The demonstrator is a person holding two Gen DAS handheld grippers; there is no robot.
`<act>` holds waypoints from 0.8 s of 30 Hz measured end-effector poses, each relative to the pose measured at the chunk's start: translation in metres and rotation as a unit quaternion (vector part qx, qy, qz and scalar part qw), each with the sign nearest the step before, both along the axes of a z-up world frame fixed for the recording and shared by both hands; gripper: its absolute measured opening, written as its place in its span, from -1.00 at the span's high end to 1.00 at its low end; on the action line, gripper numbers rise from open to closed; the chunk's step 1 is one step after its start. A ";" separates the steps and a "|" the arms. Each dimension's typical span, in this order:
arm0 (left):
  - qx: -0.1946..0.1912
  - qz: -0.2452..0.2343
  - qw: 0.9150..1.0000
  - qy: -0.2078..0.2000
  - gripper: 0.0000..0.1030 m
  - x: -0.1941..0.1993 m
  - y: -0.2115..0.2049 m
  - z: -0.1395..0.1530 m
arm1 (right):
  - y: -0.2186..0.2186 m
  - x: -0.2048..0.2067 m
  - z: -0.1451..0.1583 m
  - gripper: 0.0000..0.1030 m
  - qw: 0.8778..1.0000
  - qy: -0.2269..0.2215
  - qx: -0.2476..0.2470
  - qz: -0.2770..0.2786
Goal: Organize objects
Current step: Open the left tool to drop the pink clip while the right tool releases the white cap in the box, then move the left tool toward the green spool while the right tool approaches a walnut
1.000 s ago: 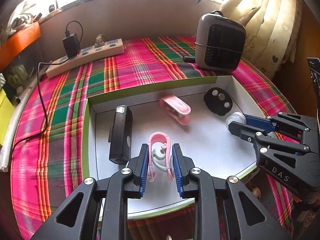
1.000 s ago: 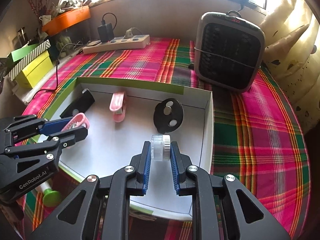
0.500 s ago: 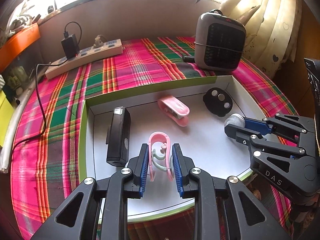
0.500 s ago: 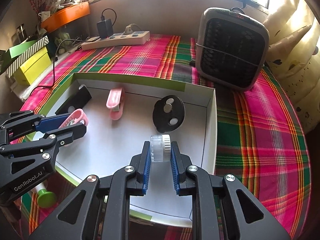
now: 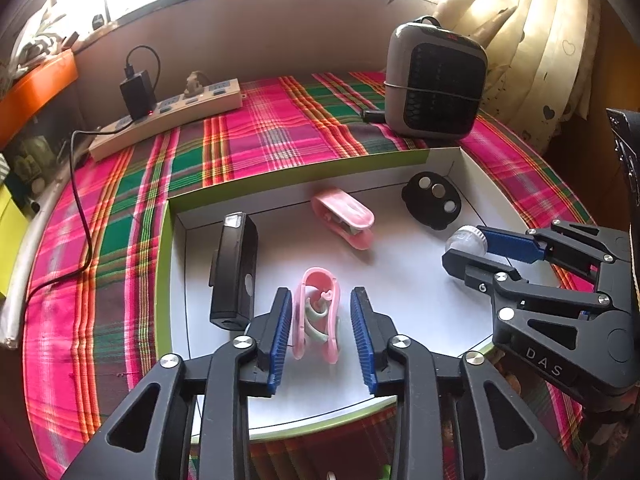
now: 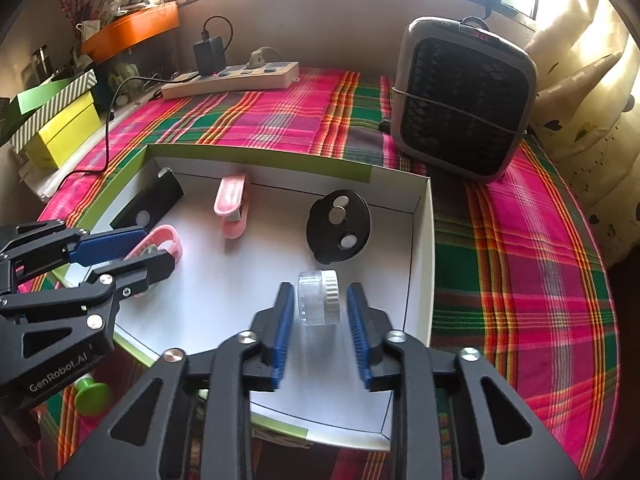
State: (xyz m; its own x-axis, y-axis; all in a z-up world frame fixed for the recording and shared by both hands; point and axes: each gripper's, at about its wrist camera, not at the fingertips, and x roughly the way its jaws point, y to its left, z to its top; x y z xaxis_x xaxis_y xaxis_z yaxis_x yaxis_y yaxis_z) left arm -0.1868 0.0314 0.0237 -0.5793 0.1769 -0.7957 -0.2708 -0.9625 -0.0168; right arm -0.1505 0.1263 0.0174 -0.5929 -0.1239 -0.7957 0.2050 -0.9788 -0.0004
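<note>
A white shallow box with a green rim lies on the plaid cloth. My left gripper is open around a pink clip, which rests on the box floor; its jaws stand clear on both sides. My right gripper is open around a small clear jar with a white lid, lying on the box floor. The box also holds a black rectangular device, a pink hair clip and a black oval disc with metal dots.
A grey fan heater stands behind the box at the right. A power strip with a black charger lies at the back left. Yellow and green boxes sit left. A green knob lies below the box's front edge.
Both grippers have opened. The left has let go of the pink clip and the right has let go of the clear jar; both objects now lie in the box.
</note>
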 end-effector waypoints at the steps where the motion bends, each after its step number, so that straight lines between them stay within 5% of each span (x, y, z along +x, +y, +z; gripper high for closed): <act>1: 0.000 0.000 1.000 0.000 0.40 0.000 0.000 0.000 | 0.000 0.001 0.000 0.35 1.000 0.000 0.001 0.000; 24: 0.024 0.011 0.999 0.028 0.26 0.033 -0.015 0.026 | -0.004 0.029 0.023 0.21 0.999 0.033 -0.010 -0.004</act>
State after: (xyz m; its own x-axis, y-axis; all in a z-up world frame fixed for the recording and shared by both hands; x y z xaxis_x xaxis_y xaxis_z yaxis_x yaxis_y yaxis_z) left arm -0.1540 0.0162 0.0497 -0.6274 0.2002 -0.7526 -0.2508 -0.9668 -0.0481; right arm -0.1212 0.1228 0.0408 -0.6450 -0.1350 -0.7522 0.1973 -0.9803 0.0067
